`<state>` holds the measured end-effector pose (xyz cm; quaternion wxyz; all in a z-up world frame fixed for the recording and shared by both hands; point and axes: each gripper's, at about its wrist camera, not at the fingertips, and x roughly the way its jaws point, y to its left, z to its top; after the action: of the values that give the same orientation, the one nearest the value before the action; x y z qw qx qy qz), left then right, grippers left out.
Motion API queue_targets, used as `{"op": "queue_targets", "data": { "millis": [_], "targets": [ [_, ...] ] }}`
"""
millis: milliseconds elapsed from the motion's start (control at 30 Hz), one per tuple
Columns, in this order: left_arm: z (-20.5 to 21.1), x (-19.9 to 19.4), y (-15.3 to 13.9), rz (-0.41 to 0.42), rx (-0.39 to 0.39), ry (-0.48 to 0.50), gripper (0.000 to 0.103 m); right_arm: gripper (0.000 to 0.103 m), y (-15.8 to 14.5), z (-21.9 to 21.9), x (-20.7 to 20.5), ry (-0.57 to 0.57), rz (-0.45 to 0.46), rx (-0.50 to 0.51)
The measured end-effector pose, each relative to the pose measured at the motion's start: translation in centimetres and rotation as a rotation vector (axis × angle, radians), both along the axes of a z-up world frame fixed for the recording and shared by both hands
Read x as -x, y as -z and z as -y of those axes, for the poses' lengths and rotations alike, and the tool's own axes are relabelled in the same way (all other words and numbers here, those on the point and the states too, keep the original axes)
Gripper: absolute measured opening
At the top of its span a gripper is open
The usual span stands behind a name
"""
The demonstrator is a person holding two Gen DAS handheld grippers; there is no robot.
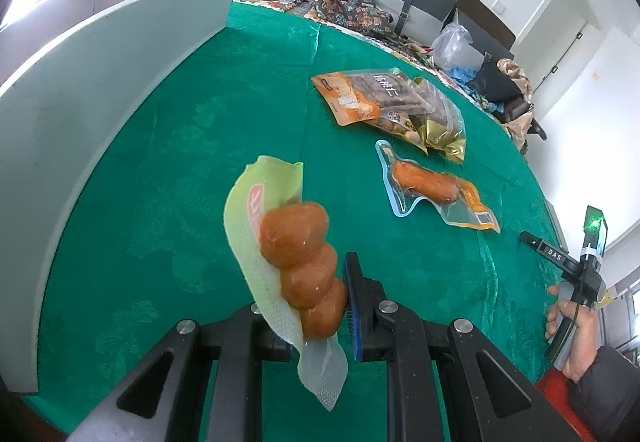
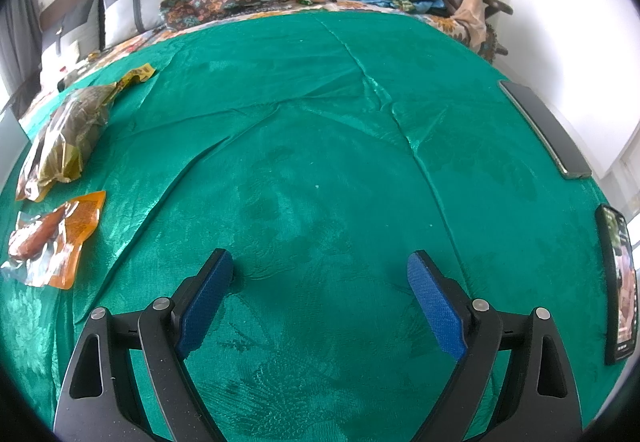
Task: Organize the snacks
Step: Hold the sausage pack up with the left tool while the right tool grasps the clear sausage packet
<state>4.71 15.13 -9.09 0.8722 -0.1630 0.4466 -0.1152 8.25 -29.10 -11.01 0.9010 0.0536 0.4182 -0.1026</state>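
The left gripper (image 1: 316,306) pinches the sausage pack (image 1: 298,262) only at its lowest lump between narrow jaws, so the top-heavy pack may slip sideways, while the right gripper (image 2: 320,298) hangs wide and empty.

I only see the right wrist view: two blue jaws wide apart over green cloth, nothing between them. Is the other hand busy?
Observer: Yes. The left gripper is shut on a pale green pack of brown sausage balls.
Operator: Who moves my jaws?
Observer: A person's hand, in a dark sleeve, grips the handle behind them.
Operator: Anything else I miss?
Observer: A tall white box wall stands left of that pack.
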Motion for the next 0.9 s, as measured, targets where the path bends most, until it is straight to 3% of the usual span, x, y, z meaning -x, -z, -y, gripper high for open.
{"op": "queue_targets", "data": {
  "millis": [167, 333, 433, 500, 533, 600, 700, 767, 833, 900],
  "targets": [
    [-0.6, 0.1, 0.0, -0.001, 0.016, -0.001, 0.018, 0.093, 0.0, 0.1, -0.1, -0.01, -0.002, -0.006],
    [-1.1, 0.2, -0.1, 0.001, 0.03, -0.009, 0.018, 0.091, -1.0, -1.3, -0.3, -0.157, -0.016, 0.019],
    [-1.3, 0.0, 0.1, -0.004, 0.042, -0.013, 0.018, 0.092, -3.5, -5.0, 0.4, -0.356, 0.038, 0.021],
    [-1.2, -0.1, 0.2, -0.008, 0.045, -0.012, 0.018, 0.092, -4.9, -9.1, 1.1, -0.592, 0.032, 0.006],
    [-1.1, -0.2, 0.2, -0.009, 0.045, -0.01, 0.018, 0.092, -5.3, -12.2, 1.5, -0.763, 0.0, 0.027],
    [-0.9, -0.2, 0.2, -0.009, 0.044, -0.005, 0.018, 0.091, -5.0, -16.9, 2.2, -0.978, -0.044, 0.125],
    [-1.0, 0.0, -0.1, -0.002, 0.047, -0.005, 0.018, 0.089, -2.6, -22.8, 1.3, -1.178, -0.12, 0.33],
    [-1.3, 0.3, -0.3, 0.0, 0.055, -0.009, 0.018, 0.089, -1.0, -24.8, -0.4, -1.204, -0.165, 0.397],
    [-1.6, 0.4, -0.2, -0.003, 0.064, -0.01, 0.018, 0.089, -1.4, -25.9, -2.9, -1.173, -0.156, 0.341],
    [-1.8, 0.3, -0.2, -0.007, 0.077, -0.01, 0.018, 0.087, -1.1, -26.3, -5.5, -1.097, -0.239, 0.25]
  ]
}}
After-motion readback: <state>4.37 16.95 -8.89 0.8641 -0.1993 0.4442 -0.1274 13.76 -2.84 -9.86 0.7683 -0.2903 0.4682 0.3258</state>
